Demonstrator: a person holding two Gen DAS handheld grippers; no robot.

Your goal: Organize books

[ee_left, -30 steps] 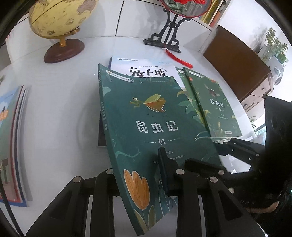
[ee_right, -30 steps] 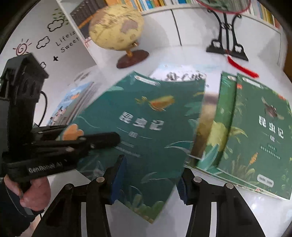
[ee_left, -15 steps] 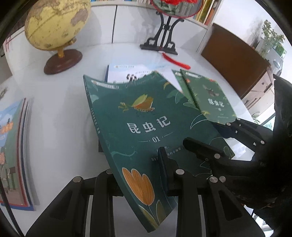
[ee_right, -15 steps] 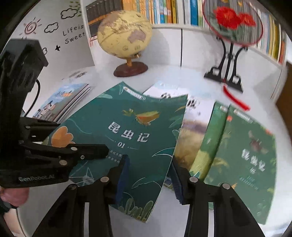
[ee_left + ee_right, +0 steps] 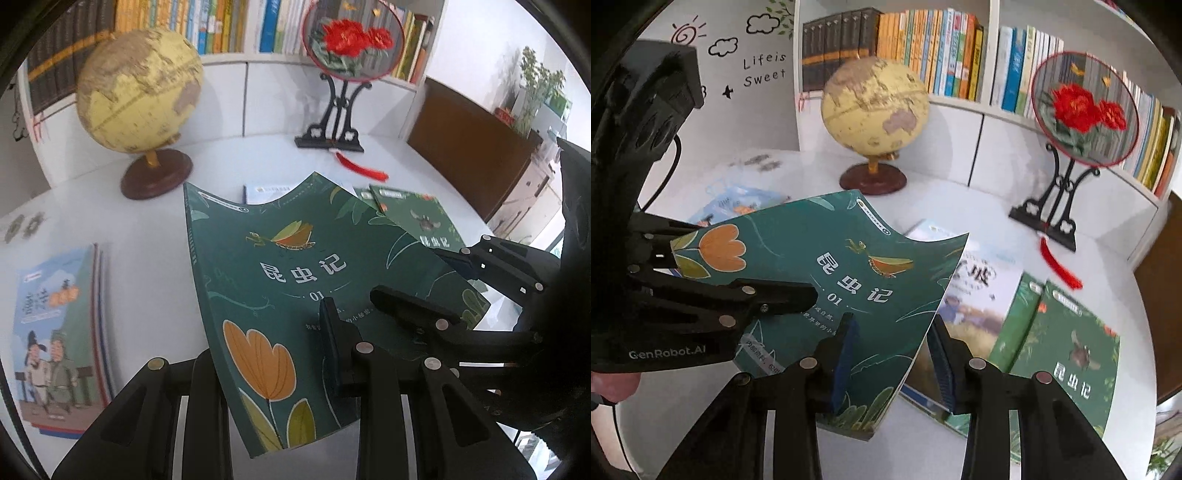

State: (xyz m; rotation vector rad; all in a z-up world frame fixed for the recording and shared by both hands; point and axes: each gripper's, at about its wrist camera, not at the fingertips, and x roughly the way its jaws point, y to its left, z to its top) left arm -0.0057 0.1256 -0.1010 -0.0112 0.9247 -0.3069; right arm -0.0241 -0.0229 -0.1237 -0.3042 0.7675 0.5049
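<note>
Above the white worktop (image 5: 147, 229), in front of the globe (image 5: 138, 92), the dark green book marked 01 (image 5: 295, 273) is lifted up, its top edge bent. The left tongs (image 5: 266, 354) are clamped on its bottom edge. The right tongs (image 5: 890, 354) stand apart around its right edge. More green books (image 5: 1067, 347) lie flat to the globe's right, and a blue picture book (image 5: 51, 325) lies to its left.

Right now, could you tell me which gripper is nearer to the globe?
Left. The left gripper holds the lifted green book on the side toward the globe; the right gripper is at the book's far edge.
</note>
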